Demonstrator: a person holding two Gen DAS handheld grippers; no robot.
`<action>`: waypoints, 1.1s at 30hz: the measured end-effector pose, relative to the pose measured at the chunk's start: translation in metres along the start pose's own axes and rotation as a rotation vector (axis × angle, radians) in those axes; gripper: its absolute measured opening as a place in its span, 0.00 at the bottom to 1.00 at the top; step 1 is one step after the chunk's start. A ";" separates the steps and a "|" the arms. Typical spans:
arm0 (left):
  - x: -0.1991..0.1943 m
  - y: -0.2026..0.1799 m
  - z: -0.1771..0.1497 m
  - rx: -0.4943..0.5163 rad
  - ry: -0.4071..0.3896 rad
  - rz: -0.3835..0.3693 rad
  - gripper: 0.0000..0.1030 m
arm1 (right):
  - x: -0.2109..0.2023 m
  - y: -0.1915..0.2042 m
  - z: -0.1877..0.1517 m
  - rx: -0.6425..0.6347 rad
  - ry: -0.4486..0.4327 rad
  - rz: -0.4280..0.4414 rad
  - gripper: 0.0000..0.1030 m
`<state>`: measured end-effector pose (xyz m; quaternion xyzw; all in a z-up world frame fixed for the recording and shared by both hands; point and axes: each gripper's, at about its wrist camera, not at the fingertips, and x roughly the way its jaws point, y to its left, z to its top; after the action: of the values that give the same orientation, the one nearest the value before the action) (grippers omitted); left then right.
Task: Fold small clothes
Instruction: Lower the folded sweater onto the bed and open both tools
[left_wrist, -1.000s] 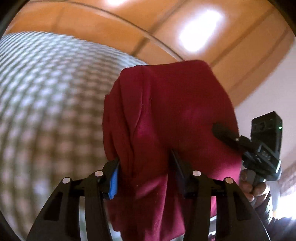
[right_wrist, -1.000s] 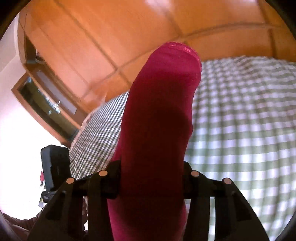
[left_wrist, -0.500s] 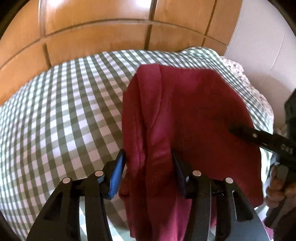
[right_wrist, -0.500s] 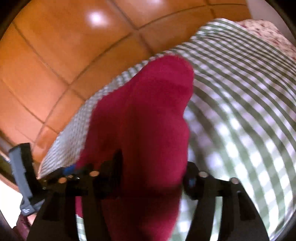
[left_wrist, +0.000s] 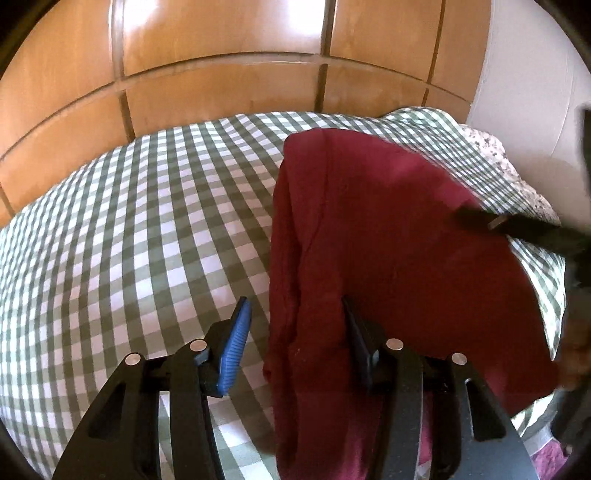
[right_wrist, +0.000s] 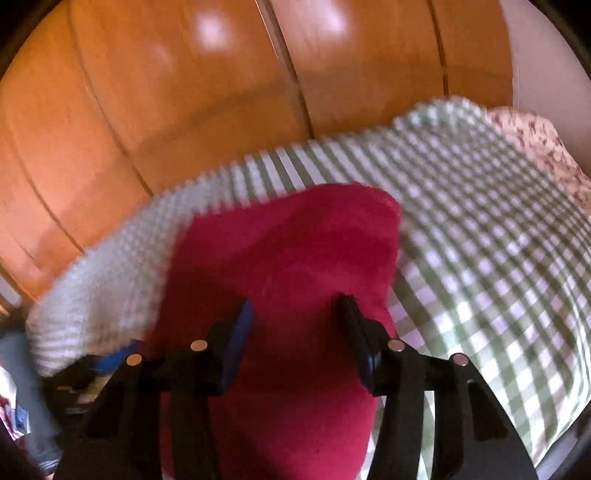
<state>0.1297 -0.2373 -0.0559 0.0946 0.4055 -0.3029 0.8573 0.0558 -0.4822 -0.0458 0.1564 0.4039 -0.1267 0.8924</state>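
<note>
The red garment (left_wrist: 388, 240) hangs over the checked bed (left_wrist: 147, 221). The left gripper (left_wrist: 295, 306) has its fingers apart: the blue pad (left_wrist: 236, 339) stands clear of the cloth, which only drapes against the other finger, so it may slip off and the fold collapse. The right gripper (right_wrist: 295, 306) has just been closing with cloth between its fingers. Blur hides whether they pinch it, and a partial bite could drag 1 layer askew.

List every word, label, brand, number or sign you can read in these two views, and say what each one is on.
None: no readable text in either view.
The red garment shows no tag or print.
The checked bedcover, flowered pillow and wooden panels carry only patterns or grain.
The left gripper and right gripper show no markings.
A small pale patch on the right gripper's finger, seen in the left view, is too blurred to read.
</note>
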 end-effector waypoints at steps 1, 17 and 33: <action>0.002 0.000 -0.001 -0.009 0.002 -0.005 0.50 | 0.005 -0.001 -0.004 -0.015 -0.015 -0.019 0.52; -0.036 0.015 -0.016 -0.125 -0.054 -0.015 0.74 | -0.057 0.022 -0.041 -0.020 -0.036 -0.044 0.82; -0.108 0.028 -0.052 -0.208 -0.163 0.087 0.78 | -0.121 0.053 -0.104 0.023 -0.104 -0.163 0.98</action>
<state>0.0610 -0.1456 -0.0109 -0.0022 0.3590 -0.2282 0.9050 -0.0741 -0.3814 -0.0090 0.1264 0.3667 -0.2112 0.8972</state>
